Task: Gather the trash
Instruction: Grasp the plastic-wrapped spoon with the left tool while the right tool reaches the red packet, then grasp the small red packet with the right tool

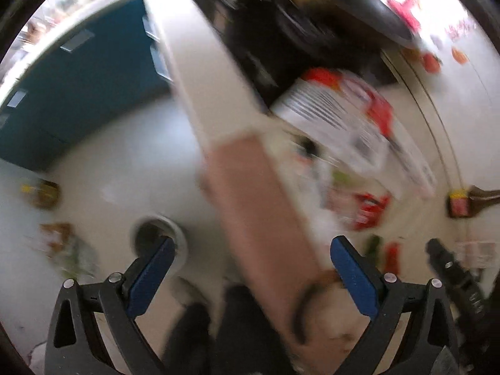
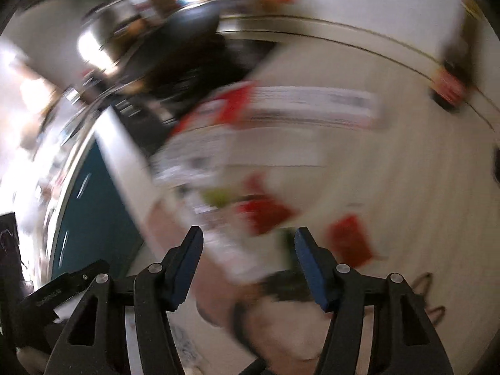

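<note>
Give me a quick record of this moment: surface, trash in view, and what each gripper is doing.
surface: pale table
picture quality: both views motion-blurred
trash: red wrappers, white printed box with red, wrapper at left
other: round opening in table
left gripper: open, nothing held
right gripper: open, nothing visibly held
person: forearm with dark wristband crosses the left view

White and red box (image 1: 340, 118): dark printed lines, blurred beyond reading.
Red wrappers (image 1: 370, 209) below the box: no legible lettering.
</note>
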A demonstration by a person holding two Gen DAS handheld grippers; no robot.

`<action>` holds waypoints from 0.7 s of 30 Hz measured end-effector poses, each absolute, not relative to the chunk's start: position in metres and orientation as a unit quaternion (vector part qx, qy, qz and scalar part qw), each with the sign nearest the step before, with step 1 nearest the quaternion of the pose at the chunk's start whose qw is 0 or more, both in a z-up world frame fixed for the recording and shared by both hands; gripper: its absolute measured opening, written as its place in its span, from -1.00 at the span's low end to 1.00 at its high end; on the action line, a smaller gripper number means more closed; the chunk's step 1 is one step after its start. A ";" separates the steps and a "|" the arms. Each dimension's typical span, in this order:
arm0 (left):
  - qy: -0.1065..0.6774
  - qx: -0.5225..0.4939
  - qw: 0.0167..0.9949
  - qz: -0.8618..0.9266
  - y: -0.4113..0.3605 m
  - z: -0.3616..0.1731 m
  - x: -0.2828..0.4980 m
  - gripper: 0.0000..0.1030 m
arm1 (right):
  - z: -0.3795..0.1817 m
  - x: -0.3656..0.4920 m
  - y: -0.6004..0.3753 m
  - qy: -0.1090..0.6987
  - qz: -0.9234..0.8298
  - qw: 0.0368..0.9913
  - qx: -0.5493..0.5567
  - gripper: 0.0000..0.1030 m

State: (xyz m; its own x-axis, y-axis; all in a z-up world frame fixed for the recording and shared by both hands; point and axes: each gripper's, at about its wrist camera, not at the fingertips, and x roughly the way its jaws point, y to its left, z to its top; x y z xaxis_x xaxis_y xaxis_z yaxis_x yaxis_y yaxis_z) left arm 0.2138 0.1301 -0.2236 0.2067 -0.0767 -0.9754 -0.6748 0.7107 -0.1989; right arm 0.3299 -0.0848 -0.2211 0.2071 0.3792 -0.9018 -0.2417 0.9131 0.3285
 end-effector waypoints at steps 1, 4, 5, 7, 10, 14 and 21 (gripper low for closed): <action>0.603 -0.324 0.702 0.197 0.125 -0.234 0.230 0.97 | -0.228 0.340 -0.099 0.602 0.183 0.774 0.063 0.23; 0.634 -0.334 0.677 0.168 0.103 -0.269 0.279 0.96 | -0.248 0.360 -0.138 0.616 0.145 0.770 0.079 0.23; 0.641 -0.335 0.670 0.165 0.099 -0.281 0.293 0.93 | -0.254 0.364 -0.149 0.621 0.135 0.768 0.081 0.23; 0.656 -0.331 0.656 0.170 0.093 -0.298 0.309 0.86 | -0.263 0.368 -0.164 0.629 0.124 0.763 0.084 0.23; 0.669 -0.325 0.646 0.172 0.089 -0.314 0.324 0.42 | -0.277 0.371 -0.176 0.642 0.118 0.752 0.089 0.27; 0.673 -0.261 0.669 0.177 0.079 -0.311 0.326 -0.37 | -0.293 0.372 -0.175 0.662 0.130 0.735 0.070 0.33; 0.683 -0.177 0.687 0.173 0.069 -0.313 0.298 -0.82 | -0.318 0.359 -0.140 0.678 0.160 0.717 -0.015 0.47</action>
State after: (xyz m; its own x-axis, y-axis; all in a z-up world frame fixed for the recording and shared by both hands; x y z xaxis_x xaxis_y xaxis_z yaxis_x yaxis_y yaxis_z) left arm 0.2977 0.0687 -0.3128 0.0063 -0.0037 -1.0000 -0.4803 0.8771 -0.0063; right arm 0.3587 -0.1399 -0.3176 0.0294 0.2098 -0.9773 -0.2497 0.9483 0.1961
